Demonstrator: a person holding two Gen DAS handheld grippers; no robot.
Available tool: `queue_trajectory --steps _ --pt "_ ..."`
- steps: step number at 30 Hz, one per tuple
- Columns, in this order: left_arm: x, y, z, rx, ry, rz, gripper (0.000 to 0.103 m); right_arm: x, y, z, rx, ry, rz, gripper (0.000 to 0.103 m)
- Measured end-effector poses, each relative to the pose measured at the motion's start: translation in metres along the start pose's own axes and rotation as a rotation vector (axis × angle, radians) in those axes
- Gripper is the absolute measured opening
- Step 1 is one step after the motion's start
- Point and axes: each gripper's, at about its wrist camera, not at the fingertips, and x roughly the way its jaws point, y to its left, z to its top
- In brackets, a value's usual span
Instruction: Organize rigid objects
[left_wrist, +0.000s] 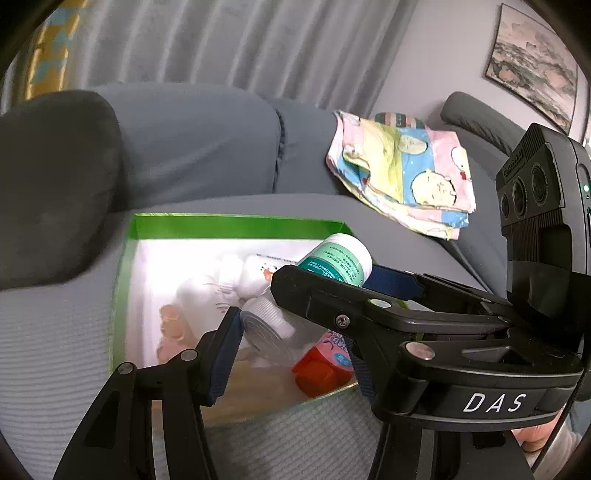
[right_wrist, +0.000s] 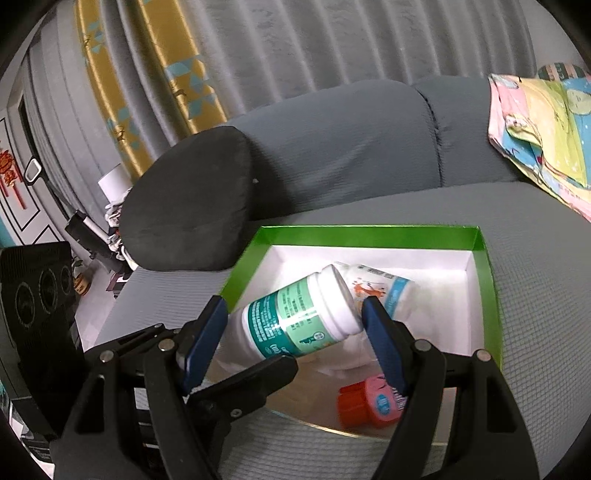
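Note:
A white bottle with a green label (left_wrist: 340, 258) (right_wrist: 280, 325) hangs tilted over a green-rimmed white box (left_wrist: 236, 226) (right_wrist: 369, 232) on the sofa seat. My right gripper (right_wrist: 293, 310) is shut on it end to end, with the cap against the right pad. Its black finger (left_wrist: 321, 295) crosses the bottle in the left wrist view. My left gripper (left_wrist: 295, 332) grips the bottle from the side. One of its fingers (right_wrist: 258, 373) lies against the underside, and the other is hidden. In the box lie a pink bottle with a red cap (left_wrist: 321, 369) (right_wrist: 369, 402) and a white printed bottle (right_wrist: 373, 286).
A dark cushion (left_wrist: 55, 184) (right_wrist: 192, 199) sits just left of the box. A folded cartoon-print cloth (left_wrist: 402, 166) (right_wrist: 546, 129) lies on the grey sofa to the right. Curtains hang behind the backrest. A person's hand (left_wrist: 535, 439) shows at the lower right.

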Motion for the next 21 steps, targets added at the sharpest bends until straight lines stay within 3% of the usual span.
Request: queue_trajectory --steps 8,10,12,16,19,20,21 --pt "0.034 0.005 -0.004 -0.025 0.096 0.024 0.056 0.026 -0.024 -0.009 0.080 0.086 -0.032 0.079" --pt "0.034 0.005 -0.005 -0.023 0.105 0.058 0.065 0.025 -0.026 -0.010 0.082 0.090 -0.050 0.083" --pt "0.030 0.007 -0.005 -0.026 0.110 0.086 0.082 0.022 -0.027 -0.010 0.071 0.085 -0.087 0.088" --pt "0.019 0.010 -0.005 -0.025 0.114 0.146 0.083 0.011 -0.024 -0.005 0.020 0.062 -0.177 0.103" --pt "0.006 0.012 -0.002 -0.012 0.107 0.211 0.084 0.001 -0.023 -0.003 -0.009 0.042 -0.235 0.102" --pt "0.003 0.013 -0.003 -0.010 0.107 0.224 0.087 -0.003 -0.024 -0.002 -0.014 0.039 -0.257 0.102" --pt "-0.001 0.013 -0.003 -0.009 0.107 0.240 0.096 -0.005 -0.024 -0.001 -0.018 0.035 -0.272 0.102"
